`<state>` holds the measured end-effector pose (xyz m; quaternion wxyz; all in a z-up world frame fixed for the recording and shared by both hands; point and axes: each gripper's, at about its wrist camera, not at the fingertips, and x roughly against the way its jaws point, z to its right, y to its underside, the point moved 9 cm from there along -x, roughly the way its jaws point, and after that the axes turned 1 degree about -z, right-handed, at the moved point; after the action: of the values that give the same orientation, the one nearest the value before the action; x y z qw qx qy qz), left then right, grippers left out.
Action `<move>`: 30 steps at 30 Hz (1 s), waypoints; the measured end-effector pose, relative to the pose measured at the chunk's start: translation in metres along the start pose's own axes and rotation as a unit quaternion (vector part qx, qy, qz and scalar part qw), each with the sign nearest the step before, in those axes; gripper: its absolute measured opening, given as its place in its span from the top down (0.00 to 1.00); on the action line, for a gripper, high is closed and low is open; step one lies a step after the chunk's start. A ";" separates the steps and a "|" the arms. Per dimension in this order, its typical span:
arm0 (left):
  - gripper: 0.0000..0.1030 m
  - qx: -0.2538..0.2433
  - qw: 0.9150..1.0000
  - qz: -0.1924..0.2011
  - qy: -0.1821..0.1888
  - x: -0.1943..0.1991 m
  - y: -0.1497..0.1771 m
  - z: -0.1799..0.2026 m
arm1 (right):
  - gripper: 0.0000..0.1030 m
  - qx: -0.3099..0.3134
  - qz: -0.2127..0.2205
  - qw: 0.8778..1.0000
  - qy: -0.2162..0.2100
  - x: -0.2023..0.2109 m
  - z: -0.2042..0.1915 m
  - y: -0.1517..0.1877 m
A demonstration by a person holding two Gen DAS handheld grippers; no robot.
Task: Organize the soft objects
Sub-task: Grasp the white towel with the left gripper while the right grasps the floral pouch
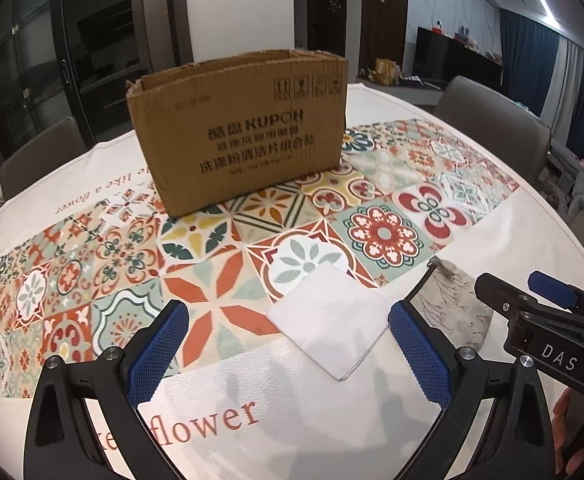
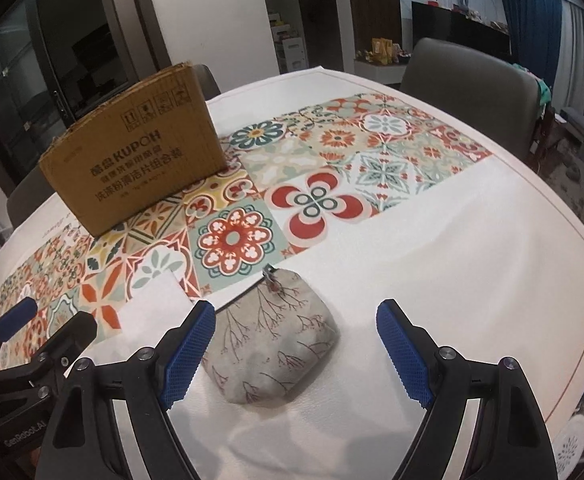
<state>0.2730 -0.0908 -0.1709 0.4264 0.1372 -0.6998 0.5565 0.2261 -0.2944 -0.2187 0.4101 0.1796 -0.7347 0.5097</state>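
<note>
With both jaws spread and empty, the left gripper [image 1: 287, 344] frames the thin, limp folded napkin [image 1: 328, 324] and the right gripper [image 2: 296, 354] the soft, squashable pouch [image 2: 271, 340], both lying on the tablecloth [image 2: 452, 280]; pinch each across its middle.

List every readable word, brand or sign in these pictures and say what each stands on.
"KUPOH": cardboard box, front face.
Chinese lines below it: too blurred to quote.
Handling symbols, box's upper right: pictograms, no words.
"flower": tablecloth, near edge; the word before it is hidden.
"like a flower": tablecloth's left side, faint.
"DAS": right gripper, on its body.
"GenRobot.AI": left gripper, on its body, small.
</note>
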 end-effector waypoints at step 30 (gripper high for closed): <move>0.01 -0.023 0.997 -0.066 0.022 -0.072 0.024 0.015 | 0.19 0.010 -0.052 0.998 0.016 -0.054 0.013 0.014</move>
<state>0.2936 -0.1158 -0.2411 0.4805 0.1607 -0.6923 0.5138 0.2434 -0.3088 -0.2718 0.4464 0.2135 -0.7123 0.4977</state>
